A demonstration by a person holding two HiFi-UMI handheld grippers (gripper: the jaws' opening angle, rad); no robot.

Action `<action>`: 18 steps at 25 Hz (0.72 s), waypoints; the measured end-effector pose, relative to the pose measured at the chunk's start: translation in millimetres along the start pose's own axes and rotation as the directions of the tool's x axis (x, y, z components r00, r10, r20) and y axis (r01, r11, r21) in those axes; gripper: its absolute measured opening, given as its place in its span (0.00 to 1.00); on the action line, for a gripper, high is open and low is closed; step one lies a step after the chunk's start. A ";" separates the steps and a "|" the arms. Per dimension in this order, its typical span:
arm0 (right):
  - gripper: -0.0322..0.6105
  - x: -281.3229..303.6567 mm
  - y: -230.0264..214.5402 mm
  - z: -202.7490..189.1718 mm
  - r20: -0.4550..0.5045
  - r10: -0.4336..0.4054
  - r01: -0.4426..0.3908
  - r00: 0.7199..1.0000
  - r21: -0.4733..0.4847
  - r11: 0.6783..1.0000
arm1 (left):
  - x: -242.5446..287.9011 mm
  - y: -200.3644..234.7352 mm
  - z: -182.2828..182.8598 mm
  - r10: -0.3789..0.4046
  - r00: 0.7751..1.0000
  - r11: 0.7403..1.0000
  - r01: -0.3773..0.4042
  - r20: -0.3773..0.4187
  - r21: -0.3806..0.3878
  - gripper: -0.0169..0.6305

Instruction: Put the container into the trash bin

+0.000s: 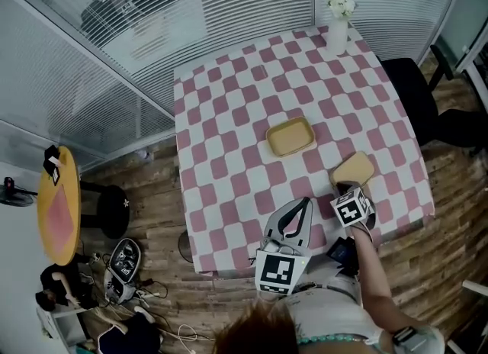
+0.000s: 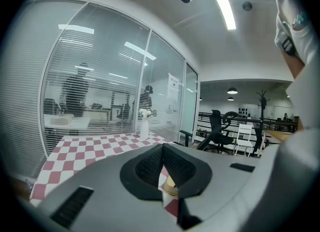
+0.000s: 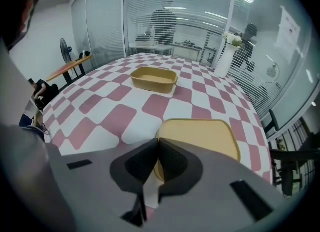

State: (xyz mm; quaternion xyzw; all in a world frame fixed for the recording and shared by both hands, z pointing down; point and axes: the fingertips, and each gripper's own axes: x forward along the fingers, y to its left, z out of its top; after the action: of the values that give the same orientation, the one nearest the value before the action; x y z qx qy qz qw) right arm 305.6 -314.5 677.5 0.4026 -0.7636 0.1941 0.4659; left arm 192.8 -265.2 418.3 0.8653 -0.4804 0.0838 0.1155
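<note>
Pink-and-white checked cloth covers the single worktop [image 1: 221,154], and on it we count three things: one open yellow container [image 1: 290,136], one flat yellow lid [image 1: 353,168] and one white vase [image 1: 338,28] with pale flowers.

The container sits upright near the middle of the worktop, well apart from both grippers and untouched. The lid lies nearer the person's edge, to the right of the container and apart from it. The vase stands alone at the far right corner.

We see two grippers, one in each hand. The right gripper [image 1: 343,187] points steeply down at the lid's near edge. In the right gripper view its jaws are drawn together, and the lid's thin rim sits pinched between the pads. From there the lid [image 3: 200,136] spreads out flat on the cloth just beyond the jaws, with the container [image 3: 154,78] farther back and the vase [image 3: 225,58] behind it on the right.

The left gripper [image 1: 307,201] hovers over the near edge of the worktop, beside the right one, pointing almost level. In the left gripper view its jaws meet at the tips, with nothing between them. Only checked cloth and a sliver of yellow show through the small gap below the tips.

Off the worktop, on the floor to the left, we count one round yellow side table [image 1: 57,204] and one black stool [image 1: 114,209] just beside it.
</note>
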 end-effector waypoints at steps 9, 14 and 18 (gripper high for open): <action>0.05 -36.7 -13.5 24.1 0.187 0.060 -0.076 0.981 0.079 0.994 | 5.4 -10.3 3.3 -0.001 1.000 1.000 0.001 0.013 -0.025 0.04; 0.05 -71.4 -24.6 49.1 0.314 0.084 -0.136 0.946 0.148 0.980 | 9.3 -13.5 7.4 0.007 1.000 0.999 -0.006 0.026 -0.037 0.04; 0.05 -104.6 -27.2 71.2 0.422 0.107 -0.187 0.900 0.153 0.970 | 11.0 -15.0 9.9 0.022 0.999 0.999 -0.020 0.039 -0.050 0.04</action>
State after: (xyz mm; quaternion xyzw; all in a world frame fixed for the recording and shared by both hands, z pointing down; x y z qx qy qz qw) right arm 313.0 -333.2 549.7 0.4179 -0.8507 0.2119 0.2383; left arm 211.7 -269.2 409.8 0.8586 -0.4937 0.0560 0.1265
